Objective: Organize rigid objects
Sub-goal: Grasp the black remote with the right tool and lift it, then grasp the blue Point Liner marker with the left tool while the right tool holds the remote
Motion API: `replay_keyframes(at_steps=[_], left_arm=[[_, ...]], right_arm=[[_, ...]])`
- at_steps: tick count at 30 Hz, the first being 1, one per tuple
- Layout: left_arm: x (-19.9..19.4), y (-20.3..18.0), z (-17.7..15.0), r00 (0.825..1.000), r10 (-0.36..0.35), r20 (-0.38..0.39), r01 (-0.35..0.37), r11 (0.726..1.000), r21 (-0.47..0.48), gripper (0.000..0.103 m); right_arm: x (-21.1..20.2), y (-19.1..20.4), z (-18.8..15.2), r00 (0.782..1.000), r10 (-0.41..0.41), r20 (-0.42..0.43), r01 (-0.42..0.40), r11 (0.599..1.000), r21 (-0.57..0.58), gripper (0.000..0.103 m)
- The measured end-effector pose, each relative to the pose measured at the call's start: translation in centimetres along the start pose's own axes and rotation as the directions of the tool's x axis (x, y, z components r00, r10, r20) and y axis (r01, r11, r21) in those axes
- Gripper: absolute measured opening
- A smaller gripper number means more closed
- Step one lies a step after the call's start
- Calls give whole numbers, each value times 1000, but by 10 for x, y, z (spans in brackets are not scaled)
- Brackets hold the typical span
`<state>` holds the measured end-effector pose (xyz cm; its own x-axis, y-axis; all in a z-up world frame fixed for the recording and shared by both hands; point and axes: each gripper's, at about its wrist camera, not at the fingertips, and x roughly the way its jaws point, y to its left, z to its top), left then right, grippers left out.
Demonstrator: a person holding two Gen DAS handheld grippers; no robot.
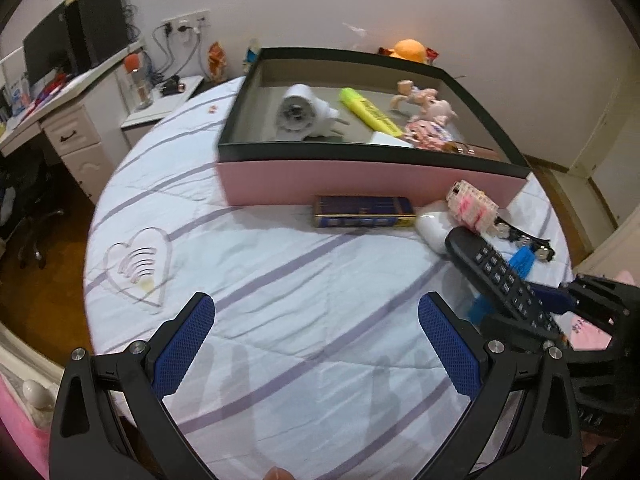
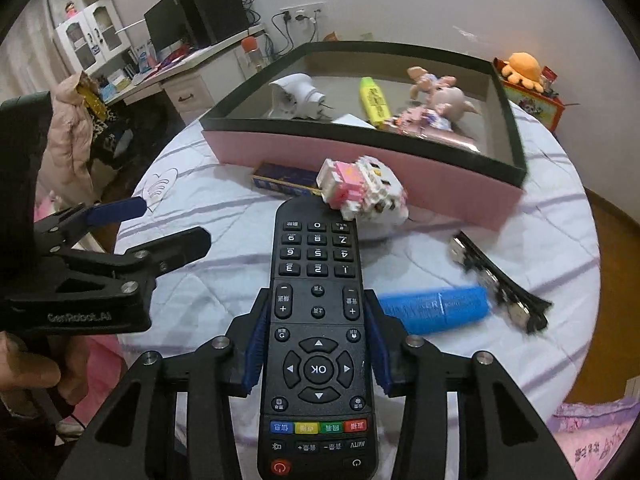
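Item: remote control (image 2: 318, 320), clamped between right gripper (image 2: 316, 344) jaws, lifted. Left gripper (image 1: 316, 344) jaws apart, empty. Step: carrying. Next, likely: reach ahead of the jaws over pink box (image 2: 360, 168) wall, then release.

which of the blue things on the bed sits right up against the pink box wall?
The dark blue rectangular tin, lying flat along the pink box front. The bright blue cylindrical tube lies farther out, beside the black remote.

Left gripper (image 1: 316, 344) fingers spread above striped sheet (image 1: 280, 280), remote (image 1: 500, 270) at right
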<state>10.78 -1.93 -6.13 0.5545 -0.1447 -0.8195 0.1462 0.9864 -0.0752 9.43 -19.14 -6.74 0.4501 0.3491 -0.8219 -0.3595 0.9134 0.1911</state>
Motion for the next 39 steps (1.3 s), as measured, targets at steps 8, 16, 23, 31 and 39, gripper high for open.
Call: replay_keyframes(at_steps=[8, 16, 23, 31, 39], left_arm=[[11, -30, 16, 997, -73, -6, 73, 996, 51, 103], [28, -58, 21, 993, -111, -38, 114, 990, 88, 103], [26, -87, 7, 986, -159, -48, 165, 965, 202, 103], [52, -125, -1, 988, -130, -82, 149, 938, 314, 79], [47, -122, 3, 976, -200, -86, 216, 931, 294, 39]], right_arm=[[-6, -9, -16, 1000, -16, -23, 17, 1000, 16, 45], [-25, -33, -23, 998, -53, 23, 50, 994, 99, 45], [-34, -52, -22, 996, -73, 52, 64, 986, 152, 45], [-44, -64, -21, 991, -104, 78, 89, 979, 183, 45], [-46, -71, -21, 990, -114, 81, 96, 975, 201, 45]])
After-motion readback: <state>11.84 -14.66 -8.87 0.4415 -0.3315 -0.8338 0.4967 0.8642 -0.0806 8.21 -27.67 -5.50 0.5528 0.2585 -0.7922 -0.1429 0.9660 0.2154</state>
